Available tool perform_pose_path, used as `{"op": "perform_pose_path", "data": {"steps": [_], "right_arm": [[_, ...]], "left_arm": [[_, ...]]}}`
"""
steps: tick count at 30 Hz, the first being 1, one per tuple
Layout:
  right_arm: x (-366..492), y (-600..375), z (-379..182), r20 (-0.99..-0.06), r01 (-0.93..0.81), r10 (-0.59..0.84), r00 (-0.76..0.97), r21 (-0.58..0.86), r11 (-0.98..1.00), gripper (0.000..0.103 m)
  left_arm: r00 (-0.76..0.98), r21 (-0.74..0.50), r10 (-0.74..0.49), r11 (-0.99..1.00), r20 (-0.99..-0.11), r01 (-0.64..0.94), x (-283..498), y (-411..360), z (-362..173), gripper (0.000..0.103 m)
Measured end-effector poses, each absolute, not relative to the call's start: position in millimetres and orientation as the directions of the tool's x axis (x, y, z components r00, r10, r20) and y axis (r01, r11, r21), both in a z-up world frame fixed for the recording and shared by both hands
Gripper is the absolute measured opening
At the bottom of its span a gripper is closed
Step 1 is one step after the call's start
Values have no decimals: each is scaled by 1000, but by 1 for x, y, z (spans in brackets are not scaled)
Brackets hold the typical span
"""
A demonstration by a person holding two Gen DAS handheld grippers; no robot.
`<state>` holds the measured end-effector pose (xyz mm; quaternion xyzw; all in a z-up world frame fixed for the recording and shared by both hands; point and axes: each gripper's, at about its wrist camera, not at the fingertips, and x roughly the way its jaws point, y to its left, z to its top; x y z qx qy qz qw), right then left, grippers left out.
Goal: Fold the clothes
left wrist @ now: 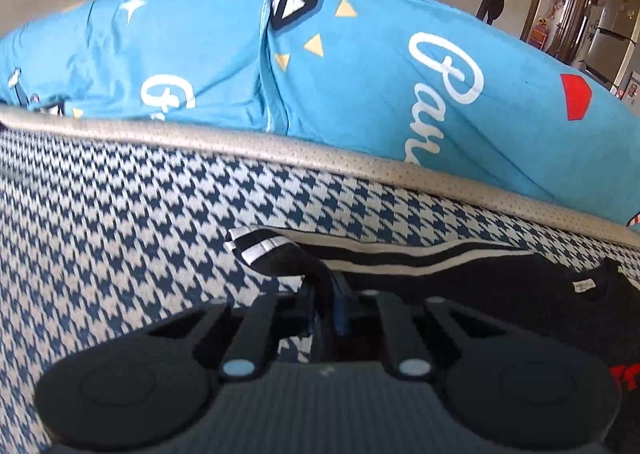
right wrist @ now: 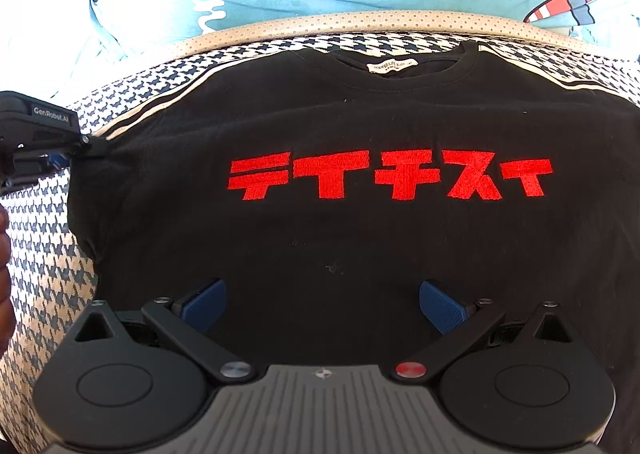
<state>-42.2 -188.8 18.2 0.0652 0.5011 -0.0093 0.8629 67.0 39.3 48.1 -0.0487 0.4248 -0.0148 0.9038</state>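
A houndstooth mattress [right wrist: 48, 278] with a beige piped edge [right wrist: 340, 24] carries a black T-shirt [right wrist: 320, 246], lying flat, collar toward a blue quilt [left wrist: 360, 66]. The left hand-held gripper [left wrist: 326, 296] is clenched on its striped sleeve [left wrist: 260, 250]. The right hand-held gripper [right wrist: 322, 306] hangs released above the shirt's lower part.

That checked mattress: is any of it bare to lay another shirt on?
Yes. The houndstooth surface is bare left of the black T-shirt, up to the beige piping. The middle is crowded: shirt spread flat, left gripper pinching its sleeve, right gripper over it.
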Motion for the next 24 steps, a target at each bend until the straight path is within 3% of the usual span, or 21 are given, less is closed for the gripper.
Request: {"op": "perform_pose_path", "data": {"steps": [4,11,17,21,24], "right_arm": [[-41,-190,19,-857,77,66,511,122,990,103],[-42,-185,27,-822,-10,146,551,168,986,103],[-48,-171,41,-750,-147,242,616,192,970,102],[-50,-155,42,-719,-227,271,640,160,961,89],[-53,-138,42,-704,-308,309,640,134,942,71]], "left_arm": [[681,-8,-1,1000,-733,-7,67,31,55,10],[616,-42,48,991,-786,-130,73,62,46,24],[612,-62,48,986,-789,-157,66,78,52,49],[605,-72,31,987,-796,-145,61,82,55,74],[602,-85,19,986,-798,-144,58,86,59,78]]}}
